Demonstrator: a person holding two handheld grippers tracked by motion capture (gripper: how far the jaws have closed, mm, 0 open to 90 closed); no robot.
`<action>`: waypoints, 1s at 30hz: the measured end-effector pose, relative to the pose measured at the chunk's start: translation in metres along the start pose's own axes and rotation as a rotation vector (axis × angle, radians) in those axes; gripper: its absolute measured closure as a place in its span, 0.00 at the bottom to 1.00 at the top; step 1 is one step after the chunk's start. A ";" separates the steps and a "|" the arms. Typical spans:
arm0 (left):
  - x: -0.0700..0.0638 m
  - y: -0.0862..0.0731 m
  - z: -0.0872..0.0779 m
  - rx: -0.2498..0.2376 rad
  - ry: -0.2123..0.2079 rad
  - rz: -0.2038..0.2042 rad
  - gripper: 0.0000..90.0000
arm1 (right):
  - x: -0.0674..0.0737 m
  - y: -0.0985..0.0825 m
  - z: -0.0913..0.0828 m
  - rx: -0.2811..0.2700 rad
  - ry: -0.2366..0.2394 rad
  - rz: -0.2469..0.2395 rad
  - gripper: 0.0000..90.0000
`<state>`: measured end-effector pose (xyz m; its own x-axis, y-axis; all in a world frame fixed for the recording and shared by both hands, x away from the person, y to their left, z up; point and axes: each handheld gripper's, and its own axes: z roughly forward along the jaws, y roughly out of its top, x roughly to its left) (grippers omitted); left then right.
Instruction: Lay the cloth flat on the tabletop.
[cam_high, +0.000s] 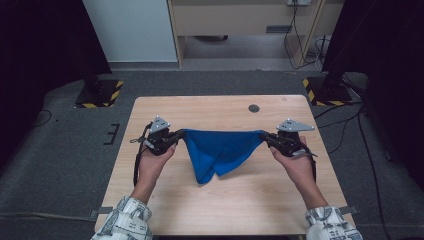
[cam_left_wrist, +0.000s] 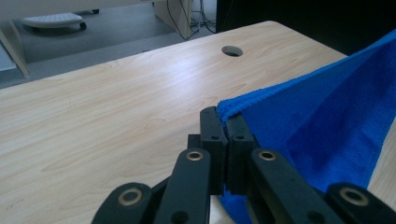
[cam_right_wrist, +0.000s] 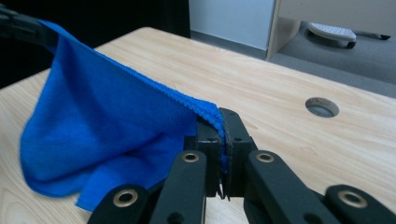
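A blue cloth (cam_high: 218, 151) hangs stretched between my two grippers above the wooden table (cam_high: 210, 210). My left gripper (cam_high: 179, 134) is shut on its left corner, and my right gripper (cam_high: 265, 135) is shut on its right corner. The top edge runs taut between them while the middle sags in a pointed fold toward the table. In the left gripper view the blue cloth (cam_left_wrist: 322, 121) is pinched between the closed jaws of the left gripper (cam_left_wrist: 226, 122). The right gripper view shows the blue cloth (cam_right_wrist: 107, 130) clamped in the right gripper (cam_right_wrist: 221, 120), with its lower folds near the tabletop.
A round cable hole (cam_high: 254, 108) lies in the table near the far edge. Stand bases with yellow-black tape (cam_high: 100, 94) sit on the carpet at the far left and far right. A person's hands and patterned sleeves (cam_high: 125, 220) come in from the near edge.
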<state>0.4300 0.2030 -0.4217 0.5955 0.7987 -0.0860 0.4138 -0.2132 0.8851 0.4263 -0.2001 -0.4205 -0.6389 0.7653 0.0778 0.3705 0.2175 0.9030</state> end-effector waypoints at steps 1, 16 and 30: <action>0.000 0.001 -0.001 0.000 -0.001 0.002 0.98 | 0.000 0.002 -0.002 -0.002 0.004 0.001 0.98; -0.007 0.022 -0.019 -0.043 0.004 0.029 0.98 | 0.008 0.030 -0.022 -0.047 0.002 -0.045 0.98; -0.010 0.046 -0.036 -0.080 0.010 0.061 0.98 | 0.011 0.047 -0.033 -0.075 -0.002 -0.064 0.98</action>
<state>0.4177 0.2054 -0.3637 0.6109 0.7913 -0.0262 0.3202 -0.2166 0.9223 0.4141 -0.2013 -0.3626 -0.6582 0.7527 0.0185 0.2778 0.2199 0.9351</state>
